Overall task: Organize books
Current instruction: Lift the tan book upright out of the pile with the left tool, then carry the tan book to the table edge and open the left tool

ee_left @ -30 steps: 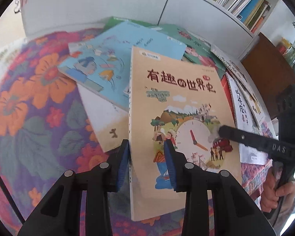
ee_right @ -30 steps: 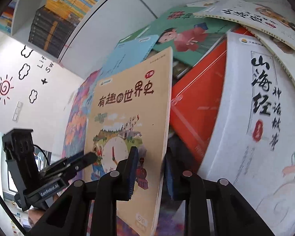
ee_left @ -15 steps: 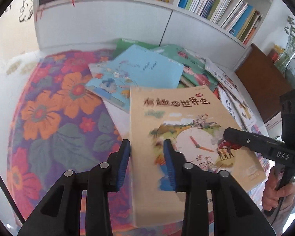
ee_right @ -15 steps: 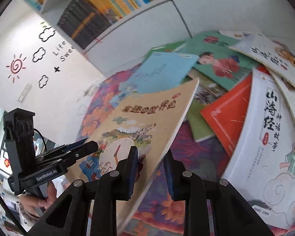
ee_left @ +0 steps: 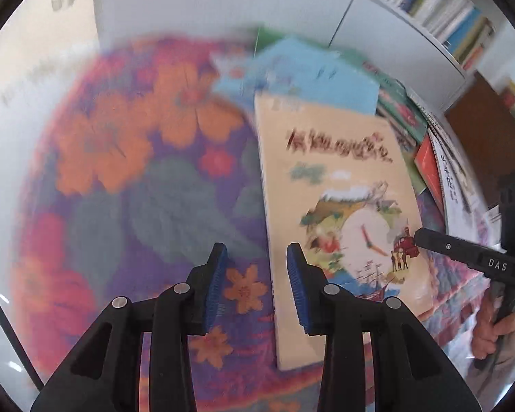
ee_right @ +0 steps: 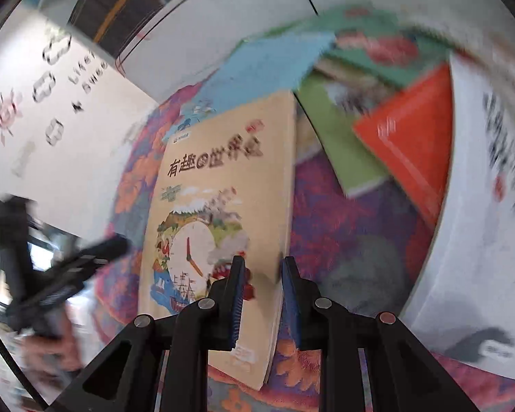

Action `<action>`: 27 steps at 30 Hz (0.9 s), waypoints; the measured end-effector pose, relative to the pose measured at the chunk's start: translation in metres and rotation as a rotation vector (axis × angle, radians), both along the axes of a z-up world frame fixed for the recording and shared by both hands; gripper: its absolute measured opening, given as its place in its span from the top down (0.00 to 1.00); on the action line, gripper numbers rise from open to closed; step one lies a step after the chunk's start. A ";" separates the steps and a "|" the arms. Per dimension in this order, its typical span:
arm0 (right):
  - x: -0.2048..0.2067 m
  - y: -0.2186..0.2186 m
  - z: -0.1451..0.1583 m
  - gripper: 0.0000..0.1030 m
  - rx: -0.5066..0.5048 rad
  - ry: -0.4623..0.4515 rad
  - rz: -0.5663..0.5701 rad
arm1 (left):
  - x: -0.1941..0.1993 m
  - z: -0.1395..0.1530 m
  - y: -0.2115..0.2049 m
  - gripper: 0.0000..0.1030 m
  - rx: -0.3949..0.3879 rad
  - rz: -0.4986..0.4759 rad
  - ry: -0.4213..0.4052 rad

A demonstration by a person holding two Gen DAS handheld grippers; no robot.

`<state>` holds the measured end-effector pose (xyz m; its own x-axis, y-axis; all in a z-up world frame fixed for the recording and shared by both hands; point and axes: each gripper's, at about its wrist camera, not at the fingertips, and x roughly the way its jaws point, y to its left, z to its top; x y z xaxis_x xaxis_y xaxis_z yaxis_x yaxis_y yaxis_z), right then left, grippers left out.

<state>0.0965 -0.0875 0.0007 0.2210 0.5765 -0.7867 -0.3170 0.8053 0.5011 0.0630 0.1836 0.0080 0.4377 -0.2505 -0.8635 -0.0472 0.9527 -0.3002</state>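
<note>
From the left wrist camera, the left gripper (ee_left: 254,285) hangs over the floral tablecloth (ee_left: 127,178), and its jaws have just been opening: the spine edge of the tan world-history book (ee_left: 329,199) runs through the gap, the right pad sits over the cover, but the left pad stands clear of it, so the grip is loosened rather than clamped. The book lies along the cloth, its top end overlapping a light blue book (ee_left: 312,75). At the right of this view the other tool's black finger reaches onto the cover by the clock picture, with a hand (ee_left: 494,329) wrapped round its handle. Over to the right wrist camera: the right gripper (ee_right: 261,295) has the same tan book's free edge between its blue pads, pinched tight. A green book (ee_right: 340,144), a red book (ee_right: 415,137) and a white book (ee_right: 480,213) lie scattered to the right on the cloth, all blurred. The left tool shows as a dark smear at the left edge, its fingertip just beside the book's far side.
</note>
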 end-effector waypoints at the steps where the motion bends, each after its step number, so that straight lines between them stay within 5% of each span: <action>1: 0.001 -0.003 -0.004 0.78 0.007 0.005 -0.002 | 0.000 -0.001 0.004 0.65 -0.028 0.010 -0.023; 9: 0.020 0.004 -0.010 0.75 0.076 0.020 0.013 | 0.016 0.002 -0.014 0.61 -0.065 -0.040 -0.038; 14: 0.021 0.007 -0.008 0.76 0.079 0.006 0.017 | 0.013 0.006 -0.026 0.62 -0.008 -0.037 -0.052; 18: 0.014 0.008 0.002 0.76 0.046 -0.027 0.025 | 0.008 0.026 -0.025 0.62 -0.039 -0.048 -0.097; 23: 0.006 0.017 0.017 0.76 0.047 -0.050 0.048 | -0.001 0.047 -0.022 0.62 0.019 -0.049 -0.141; 27: 0.000 0.027 0.032 0.76 0.060 -0.085 0.065 | -0.008 0.051 -0.003 0.62 -0.034 -0.027 -0.125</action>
<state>0.0961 -0.0608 0.0327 0.2459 0.6372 -0.7304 -0.4112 0.7509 0.5167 0.0552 0.1804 0.0586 0.5344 -0.2917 -0.7933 0.0179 0.9423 -0.3344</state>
